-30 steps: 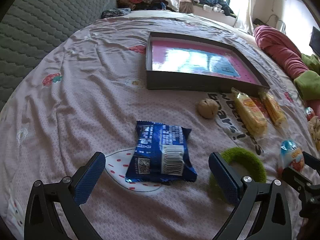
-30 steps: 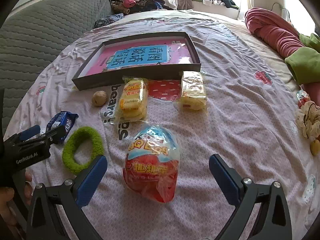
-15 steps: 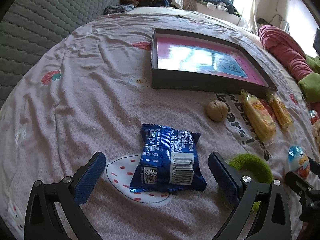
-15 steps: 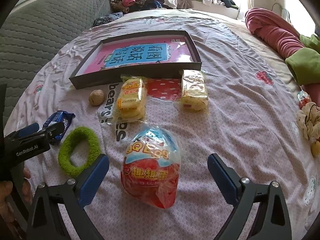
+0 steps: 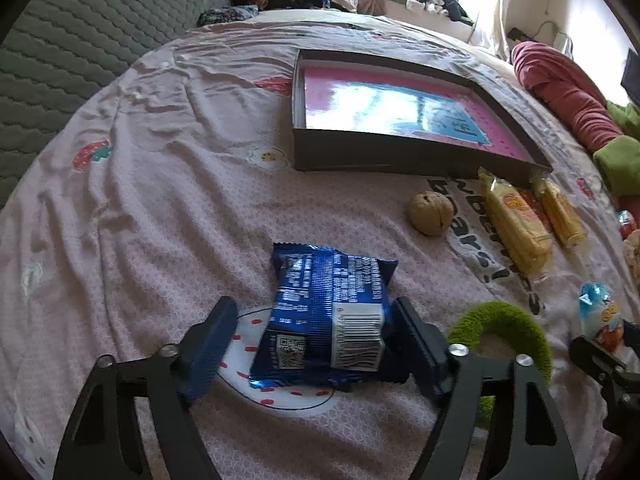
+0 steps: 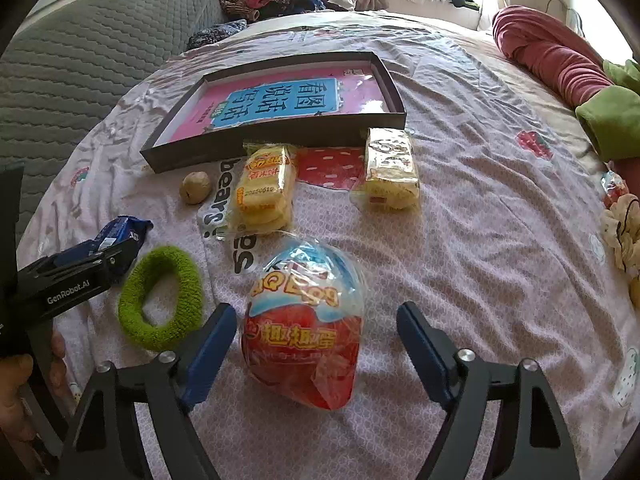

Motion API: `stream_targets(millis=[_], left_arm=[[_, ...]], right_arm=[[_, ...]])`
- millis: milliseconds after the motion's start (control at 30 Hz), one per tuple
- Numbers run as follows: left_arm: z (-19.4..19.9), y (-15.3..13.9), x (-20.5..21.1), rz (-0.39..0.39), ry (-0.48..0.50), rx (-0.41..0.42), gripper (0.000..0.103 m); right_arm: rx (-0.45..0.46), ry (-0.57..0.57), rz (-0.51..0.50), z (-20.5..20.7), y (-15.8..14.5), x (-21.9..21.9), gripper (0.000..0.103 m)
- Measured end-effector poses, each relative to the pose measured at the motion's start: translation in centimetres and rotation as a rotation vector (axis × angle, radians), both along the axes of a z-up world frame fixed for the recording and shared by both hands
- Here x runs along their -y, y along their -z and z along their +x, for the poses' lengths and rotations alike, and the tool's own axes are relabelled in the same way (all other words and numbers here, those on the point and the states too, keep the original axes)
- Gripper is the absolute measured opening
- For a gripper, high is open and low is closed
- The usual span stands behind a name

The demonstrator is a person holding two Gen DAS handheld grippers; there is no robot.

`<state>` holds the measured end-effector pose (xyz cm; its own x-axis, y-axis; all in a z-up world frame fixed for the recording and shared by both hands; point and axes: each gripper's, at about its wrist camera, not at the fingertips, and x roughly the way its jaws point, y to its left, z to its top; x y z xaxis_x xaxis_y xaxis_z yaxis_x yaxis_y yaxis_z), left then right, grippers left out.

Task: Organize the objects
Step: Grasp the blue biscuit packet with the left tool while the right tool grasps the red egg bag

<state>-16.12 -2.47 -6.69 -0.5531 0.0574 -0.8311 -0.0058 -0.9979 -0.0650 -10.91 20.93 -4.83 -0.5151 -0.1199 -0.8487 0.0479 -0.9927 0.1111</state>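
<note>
On the pink printed bedsheet [image 5: 168, 208] we hold both grippers tilted steeply down. Our left gripper [image 5: 316, 336] straddles the blue snack packet [image 5: 326, 312]; its jaws have just been closing, the right pad touching the packet's edge, the left pad a little apart, so nothing is gripped yet. The packet lies flat, its long axis running away from us, barcode end nearest. Our right gripper [image 6: 316, 344] has likewise just been closing around the egg-shaped toy pack [image 6: 306, 320], both pads clear of its wrapper; the egg lies with its blue end away from us.

Between the two lies a green fuzzy ring [image 6: 160, 294], just beside the left gripper's right finger. Farther off we see a walnut [image 5: 431, 213], two yellow cake packs [image 6: 264, 188] and [image 6: 392, 168], and behind them the shallow dark box [image 6: 256, 146] with a pink book inside. A hand [image 6: 18, 376] grips the left tool's handle.
</note>
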Motion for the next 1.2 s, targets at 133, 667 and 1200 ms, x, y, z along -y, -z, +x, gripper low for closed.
stream_targets(millis=[133, 667, 1200], left_arm=[[-0.06, -0.06, -0.03, 0.006, 0.004, 0.000, 0.074], [0.08, -0.42, -0.55, 0.006, 0.017, -0.005, 0.061], [0.39, -0.45, -0.91, 0.022, 0.029, -0.016, 0.058]], right_arm=[[0.010, -0.003, -0.010, -0.08, 0.13, -0.04, 0.077], [0.031, -0.016, -0.038, -0.12, 0.39, -0.04, 0.056], [0.024, -0.028, -0.059, 0.02, 0.29, 0.23, 0.056]])
